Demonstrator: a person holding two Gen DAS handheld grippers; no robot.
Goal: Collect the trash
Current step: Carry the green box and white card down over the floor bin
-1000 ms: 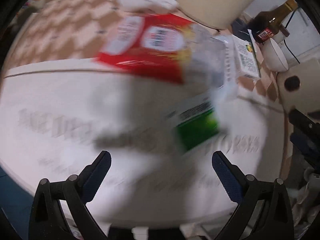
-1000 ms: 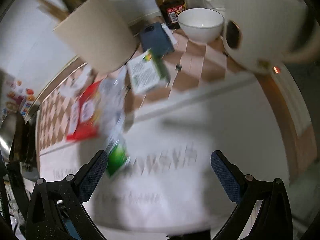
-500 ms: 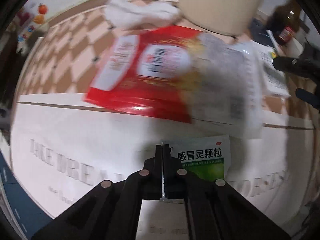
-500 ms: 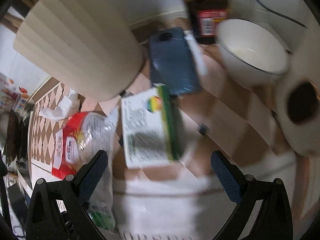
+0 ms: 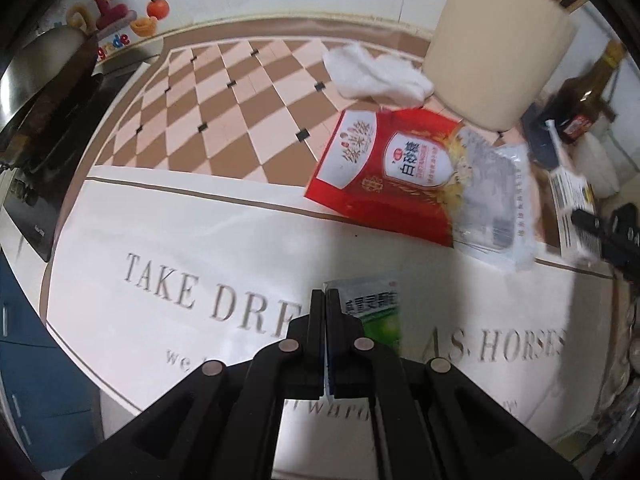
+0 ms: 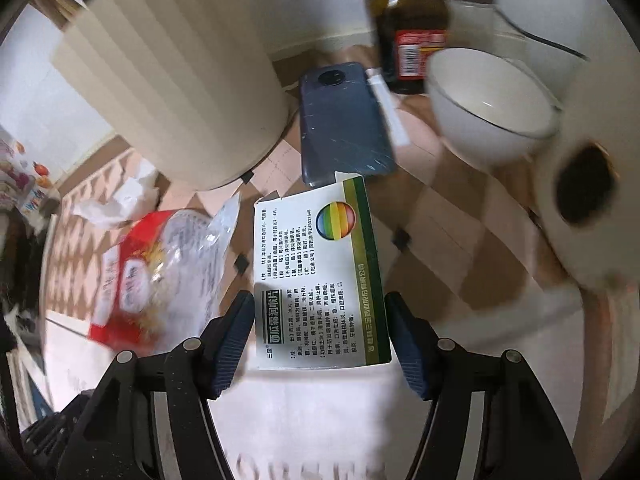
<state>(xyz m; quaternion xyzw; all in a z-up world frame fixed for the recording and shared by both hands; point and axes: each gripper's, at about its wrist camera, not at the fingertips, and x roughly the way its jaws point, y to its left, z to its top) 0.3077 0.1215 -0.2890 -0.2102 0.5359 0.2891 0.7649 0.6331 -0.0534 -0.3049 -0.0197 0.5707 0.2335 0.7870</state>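
- My left gripper (image 5: 325, 344) has its fingers clamped flat on the green medicine sachet (image 5: 378, 312), over the white mat (image 5: 160, 240) at the counter's near edge.
- My right gripper (image 6: 320, 334) is closing its fingers around the white-and-green medicine box (image 6: 320, 276), pads just beside its long sides.
- The box's long axis runs straight away from me, toward the blue phone (image 6: 344, 120).
- Red snack bag (image 6: 160, 272) waits to the left.

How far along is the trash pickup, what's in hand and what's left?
Nothing visibly binned yet. The left gripper is shut on the green sachet. The right gripper has its jaws closing around the medicine box. The red bag and crumpled tissue remain on the counter.
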